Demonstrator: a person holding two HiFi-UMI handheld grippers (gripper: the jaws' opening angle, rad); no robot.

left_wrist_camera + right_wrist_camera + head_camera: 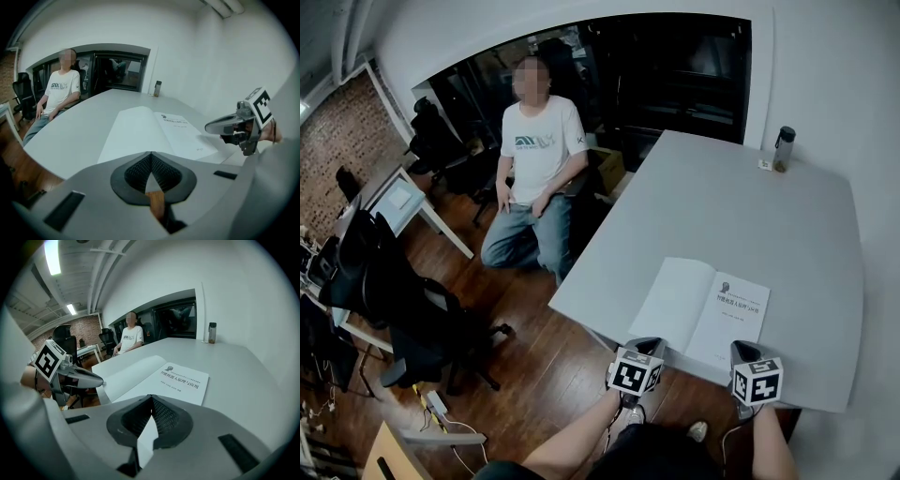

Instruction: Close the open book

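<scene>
Nearest of all, the person's two forearms reach in from six o'clock in the head view, each holding a gripper with a marker cube on top. The left gripper (645, 345) has its claw pressed together with nothing between the pads, and its tip sits at the near edge of the book's (703, 309) blank left page (675, 300). Whether it touches the paper cannot be told. The right gripper (744, 349) also has its claw pressed together and empty. It hangs at about five o'clock of the book, just by the near corner of the right page (739, 319), which carries a small emblem and a line of printed title. The book lies open and flat on the grey table (750, 216), close to the table's near edge and straight ahead at twelve o'clock of the two grippers. Beyond it the tabletop runs bare to the far corner, where a dark bottle (783, 148) stands upright at about one o'clock of the book, with a small white thing (764, 164) just beside it. Off the table, at about nine o'clock, a black office chair (403, 309) stands on the wooden floor (534, 309). Further off, at about eleven o'clock, a person in a white T-shirt and jeans (539, 159) sits facing the table, in front of a dark window (675, 66). A brick wall (337, 141) shows at the far left.
</scene>
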